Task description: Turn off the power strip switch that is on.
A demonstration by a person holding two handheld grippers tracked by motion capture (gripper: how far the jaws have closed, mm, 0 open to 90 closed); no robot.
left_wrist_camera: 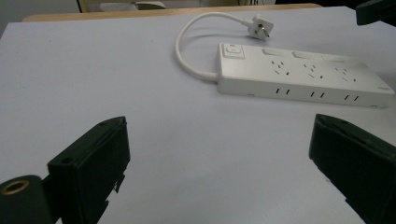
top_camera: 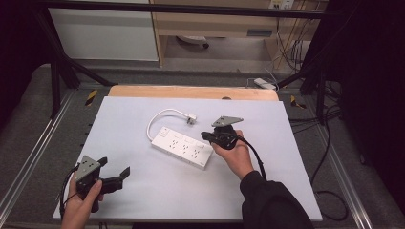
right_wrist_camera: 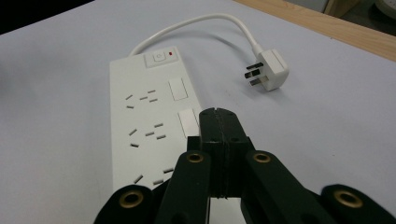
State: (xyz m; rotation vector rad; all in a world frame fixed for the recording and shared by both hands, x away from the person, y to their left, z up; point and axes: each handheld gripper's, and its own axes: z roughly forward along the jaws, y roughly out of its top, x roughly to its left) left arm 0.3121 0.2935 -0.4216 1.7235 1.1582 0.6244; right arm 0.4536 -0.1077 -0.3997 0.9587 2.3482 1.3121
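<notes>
A white power strip (top_camera: 183, 147) lies slantwise in the middle of the pale sheet, its short cord looping back to a white plug (top_camera: 191, 118). My right gripper (top_camera: 206, 136) is shut with nothing between its jaws, just above the strip's right end; in the right gripper view its tip (right_wrist_camera: 219, 122) hovers over the strip (right_wrist_camera: 149, 121) near a rocker switch (right_wrist_camera: 188, 120). My left gripper (top_camera: 114, 169) is open at the front left, well short of the strip. In the left gripper view the strip (left_wrist_camera: 299, 74) and plug (left_wrist_camera: 258, 26) lie beyond the wide-spread jaws.
The pale sheet (top_camera: 143, 195) covers a wooden table whose bare edge (top_camera: 191, 91) shows at the back. Black frame bars and cables (top_camera: 329, 143) run along the right side. A white adapter (top_camera: 264, 83) lies on the floor behind the table.
</notes>
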